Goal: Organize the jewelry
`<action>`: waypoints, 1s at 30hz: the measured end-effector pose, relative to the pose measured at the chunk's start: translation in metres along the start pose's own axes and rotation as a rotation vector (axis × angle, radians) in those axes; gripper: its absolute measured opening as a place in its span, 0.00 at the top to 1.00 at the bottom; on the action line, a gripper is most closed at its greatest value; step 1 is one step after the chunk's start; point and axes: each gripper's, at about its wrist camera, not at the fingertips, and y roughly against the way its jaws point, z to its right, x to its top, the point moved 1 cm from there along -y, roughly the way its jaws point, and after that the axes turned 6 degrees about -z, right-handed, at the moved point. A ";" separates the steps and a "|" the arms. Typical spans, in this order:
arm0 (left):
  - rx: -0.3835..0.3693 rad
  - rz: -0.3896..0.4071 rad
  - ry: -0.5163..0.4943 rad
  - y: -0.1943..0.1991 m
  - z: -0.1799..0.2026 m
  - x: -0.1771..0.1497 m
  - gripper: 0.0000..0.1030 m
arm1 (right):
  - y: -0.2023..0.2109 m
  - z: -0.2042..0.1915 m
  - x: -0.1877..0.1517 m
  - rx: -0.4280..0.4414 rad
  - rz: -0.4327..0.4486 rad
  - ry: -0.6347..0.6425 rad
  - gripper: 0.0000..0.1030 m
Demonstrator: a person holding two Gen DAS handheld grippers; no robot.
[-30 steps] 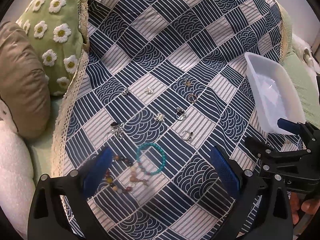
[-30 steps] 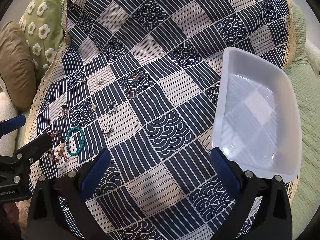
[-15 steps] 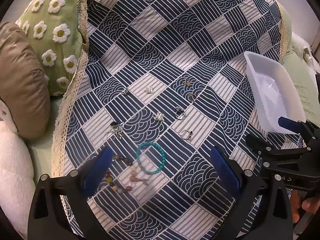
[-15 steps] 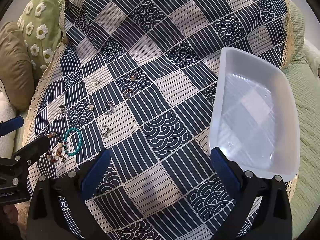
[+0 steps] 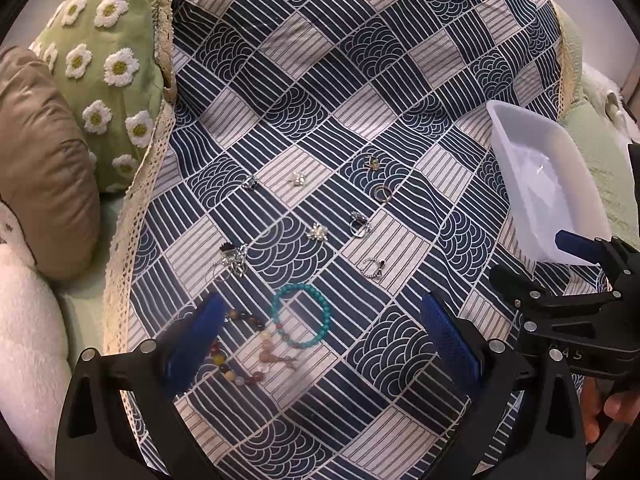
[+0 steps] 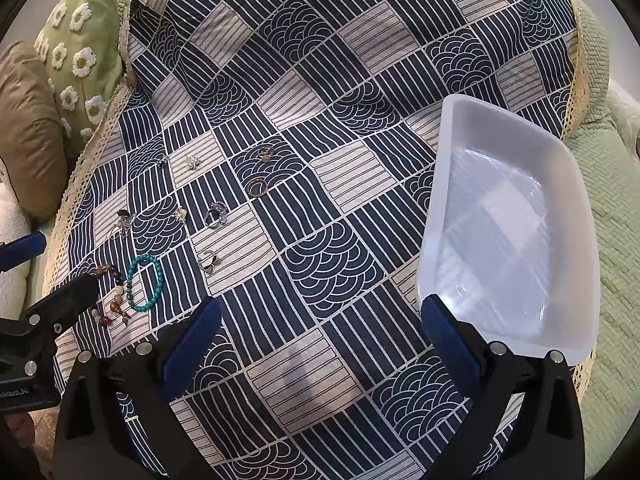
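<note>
Jewelry lies on a navy and cream patterned cloth [image 5: 360, 80]. A turquoise bead bracelet [image 5: 301, 315] and a multicolour bead bracelet [image 5: 244, 354] lie just ahead of my open, empty left gripper [image 5: 320, 340]. Several rings and small pieces lie beyond, such as a gold ring [image 5: 383, 193] and a silver ring [image 5: 359, 224]. A white plastic tray [image 6: 508, 232] sits on the right, empty. My right gripper [image 6: 320, 340] is open and empty above the cloth, its right finger by the tray's near corner. The turquoise bracelet also shows in the right wrist view [image 6: 146, 282].
A green daisy cushion [image 5: 108, 76] and a brown cushion [image 5: 40, 160] stand at the left. A green quilted cover [image 6: 608, 240] lies right of the cloth. The cloth has a lace edge [image 5: 132, 208] on the left. The right gripper's body [image 5: 580, 308] shows beside the tray.
The right gripper has drifted slightly, so the tray sits a little higher and closer in its view. The left view has barely shifted. Nothing was picked up.
</note>
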 end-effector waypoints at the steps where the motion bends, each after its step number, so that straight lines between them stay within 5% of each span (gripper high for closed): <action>1: 0.002 0.001 -0.002 0.000 0.000 0.000 0.09 | 0.000 0.000 0.000 -0.002 0.000 -0.001 0.04; 18: 0.033 -0.008 -0.012 -0.005 -0.004 0.001 0.09 | 0.004 -0.009 0.004 -0.049 0.049 0.031 0.04; 28: 0.084 -0.051 0.087 -0.029 -0.060 -0.010 0.09 | -0.029 -0.054 0.027 -0.063 0.033 0.122 0.05; 30: 0.089 -0.077 0.120 -0.038 -0.077 -0.013 0.10 | -0.042 -0.062 0.031 -0.001 -0.005 0.120 0.16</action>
